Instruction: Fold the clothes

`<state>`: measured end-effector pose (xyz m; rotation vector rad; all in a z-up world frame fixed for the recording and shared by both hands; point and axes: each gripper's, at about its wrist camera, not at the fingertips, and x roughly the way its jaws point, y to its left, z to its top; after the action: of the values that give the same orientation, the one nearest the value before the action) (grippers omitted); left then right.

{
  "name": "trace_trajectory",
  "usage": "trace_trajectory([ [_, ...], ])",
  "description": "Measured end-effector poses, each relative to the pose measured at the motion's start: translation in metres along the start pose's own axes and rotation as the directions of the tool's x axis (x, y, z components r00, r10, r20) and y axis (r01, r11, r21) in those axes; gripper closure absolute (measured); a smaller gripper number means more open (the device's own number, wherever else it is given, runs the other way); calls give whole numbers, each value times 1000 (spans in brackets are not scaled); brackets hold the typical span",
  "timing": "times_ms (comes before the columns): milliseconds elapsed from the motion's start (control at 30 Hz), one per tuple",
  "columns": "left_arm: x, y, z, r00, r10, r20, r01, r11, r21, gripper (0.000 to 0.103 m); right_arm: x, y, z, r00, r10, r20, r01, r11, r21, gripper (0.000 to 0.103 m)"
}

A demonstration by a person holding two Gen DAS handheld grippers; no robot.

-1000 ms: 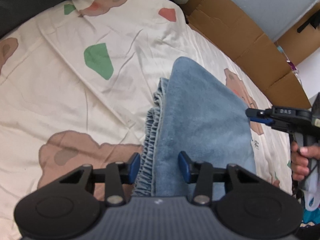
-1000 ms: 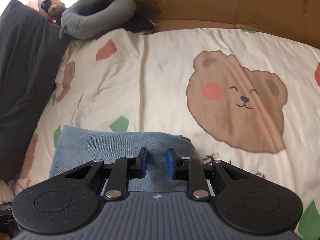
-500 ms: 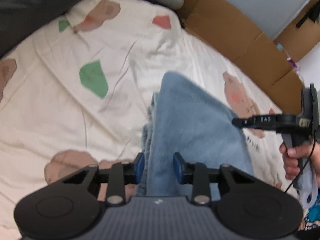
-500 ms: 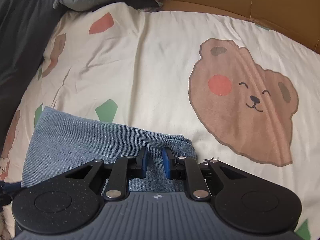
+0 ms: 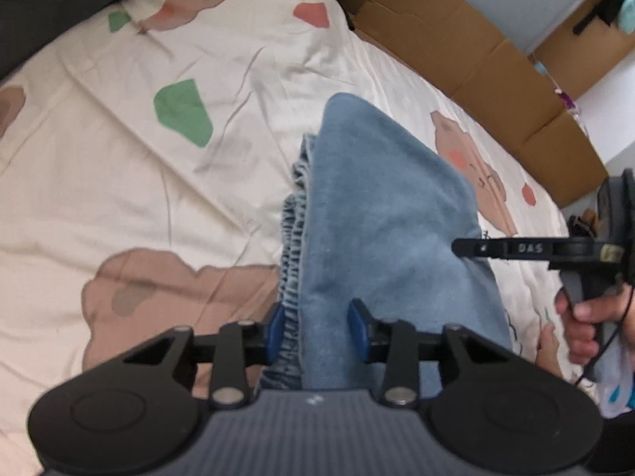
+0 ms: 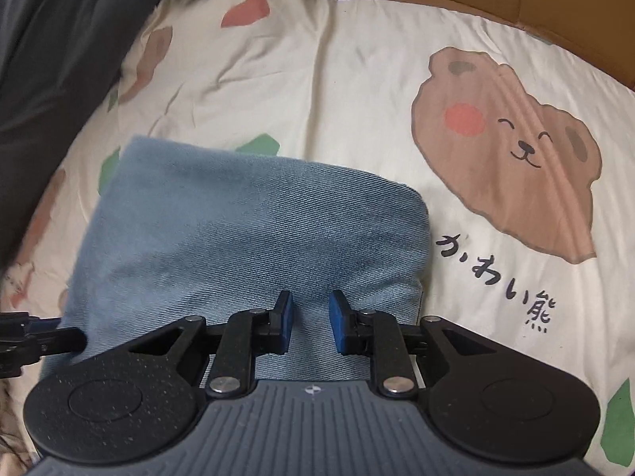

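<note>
With the folded jeans (image 5: 381, 214) at 12 o'clock on the bed (image 5: 119, 182), left gripper (image 5: 315, 331) and right gripper (image 6: 311, 323) jaws parted, ungripping, having just widened; next, likely smoothing the fold.

We are seeing a bear-print sheet (image 6: 357, 91) lying beside cardboard (image 5: 496, 63), a dark blanket (image 6: 51, 51) bordering it.

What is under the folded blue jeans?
The blue jeans lie on a cream bear-print sheet. A green patch peeks out behind them. Whatever is printed beneath is covered.
</note>
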<state>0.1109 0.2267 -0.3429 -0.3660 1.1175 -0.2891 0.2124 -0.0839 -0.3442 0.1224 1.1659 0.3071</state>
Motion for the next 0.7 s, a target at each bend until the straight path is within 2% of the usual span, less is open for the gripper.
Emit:
trace_trajectory([
  [133, -5, 5, 0, 1000, -17, 1, 17, 1000, -22, 56, -3, -3, 6, 1000, 12, -25, -11, 1000, 12, 74],
  [200, -8, 10, 2, 999, -35, 4, 35, 999, -42, 49, -12, -6, 9, 1000, 24, -11, -24, 1000, 18, 63],
  [233, -9, 11, 4, 999, -34, 12, 35, 999, -38, 48, -17, -7, 9, 1000, 28, 6, -28, 999, 19, 48],
  [267, -10, 13, 5, 999, -33, 20, 34, 999, -36, 47, -21, -10, 10, 999, 37, 20, -37, 999, 24, 38],
  [333, -10, 14, 9, 999, -48, 24, 49, 998, -43, 45, -28, -15, 11, 998, 55, 34, -56, 998, 36, 31],
  [533, 1, 14, 16, 996, -92, 16, 93, 995, -45, 36, -28, -31, 8, 997, 78, -12, -77, 995, 55, 29],
  [700, 24, 18, 14, 990, -135, -51, 132, 990, -58, 33, -17, -49, -5, 991, 121, -49, -112, 983, 148, 28],
])
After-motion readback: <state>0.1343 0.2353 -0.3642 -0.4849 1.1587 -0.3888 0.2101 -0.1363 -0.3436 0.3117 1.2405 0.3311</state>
